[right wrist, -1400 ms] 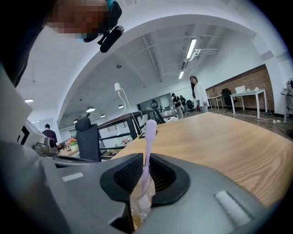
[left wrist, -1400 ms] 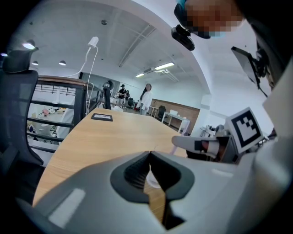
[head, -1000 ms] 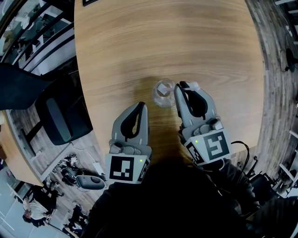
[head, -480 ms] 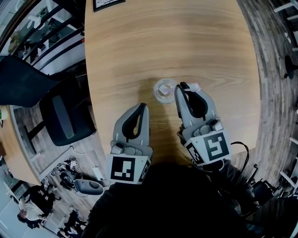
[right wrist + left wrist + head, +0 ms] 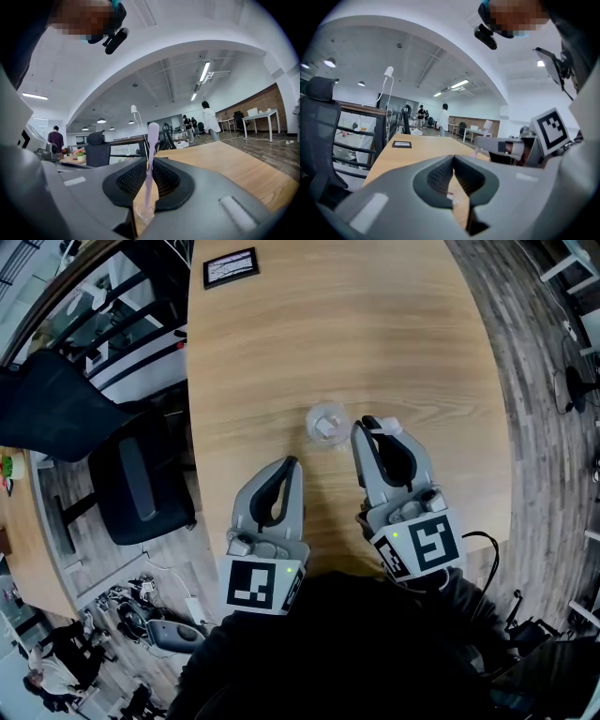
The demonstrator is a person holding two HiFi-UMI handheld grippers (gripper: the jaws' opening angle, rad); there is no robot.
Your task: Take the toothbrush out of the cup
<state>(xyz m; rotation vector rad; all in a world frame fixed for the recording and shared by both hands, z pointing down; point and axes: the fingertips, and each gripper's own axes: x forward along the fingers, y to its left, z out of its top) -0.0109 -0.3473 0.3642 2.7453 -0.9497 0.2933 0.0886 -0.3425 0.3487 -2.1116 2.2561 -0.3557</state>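
Note:
A clear cup [image 5: 326, 424] stands on the wooden table [image 5: 375, 324]. My right gripper [image 5: 372, 426] hovers just right of it, shut on a pale pink toothbrush [image 5: 389, 425]. In the right gripper view the toothbrush [image 5: 152, 136] stands upright between the jaws of the right gripper [image 5: 149, 161], with the cup [image 5: 143, 214] showing below its lower end; whether that end is still inside I cannot tell. My left gripper [image 5: 291, 465] is nearer the table's front edge, left of the cup, shut with nothing in it. The left gripper [image 5: 453, 157] shows its tips touching.
A small black-framed card [image 5: 231, 266] lies at the table's far end. A black office chair [image 5: 131, 479] stands off the table's left edge. Cables lie on the floor to the right. People stand far back in the room.
Both grippers have risen from the table, the right one carrying the toothbrush up with it. The cup has stayed in place on the table.

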